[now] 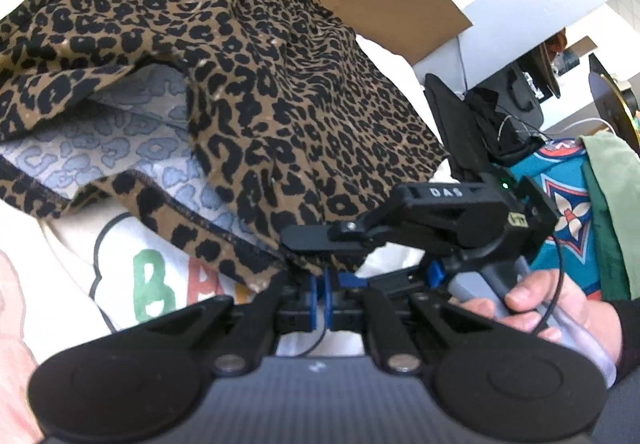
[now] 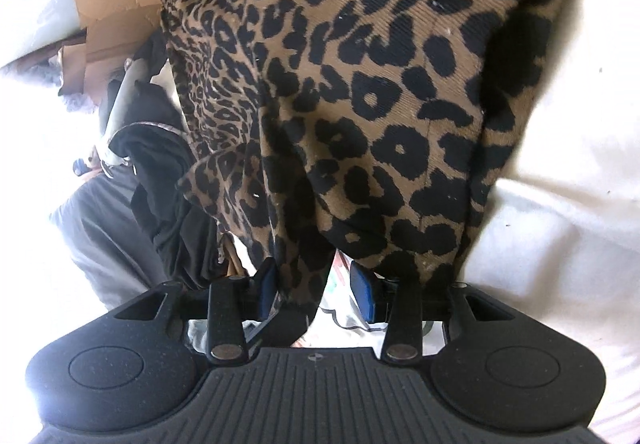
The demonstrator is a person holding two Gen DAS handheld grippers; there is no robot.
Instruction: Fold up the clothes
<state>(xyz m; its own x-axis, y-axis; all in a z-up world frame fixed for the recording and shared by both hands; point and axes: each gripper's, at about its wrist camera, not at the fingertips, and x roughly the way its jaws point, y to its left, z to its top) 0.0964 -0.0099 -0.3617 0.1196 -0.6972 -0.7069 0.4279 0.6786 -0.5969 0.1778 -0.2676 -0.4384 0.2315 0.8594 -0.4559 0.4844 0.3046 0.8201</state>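
Pinching the leopard-print garment [image 1: 280, 103] with your left gripper [image 1: 320, 294], clamped on its hem just ahead.
Your right gripper [image 2: 316, 288] stands parted, cloth hanging between its pads ungripped; close on one layer before folding.

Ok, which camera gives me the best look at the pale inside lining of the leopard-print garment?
The left wrist view. There the brown-and-black leopard-print garment is flipped open, showing its pale blue-grey reverse side and stitched hem. The right wrist view shows only the printed outer face hanging close to the lens, no lining.
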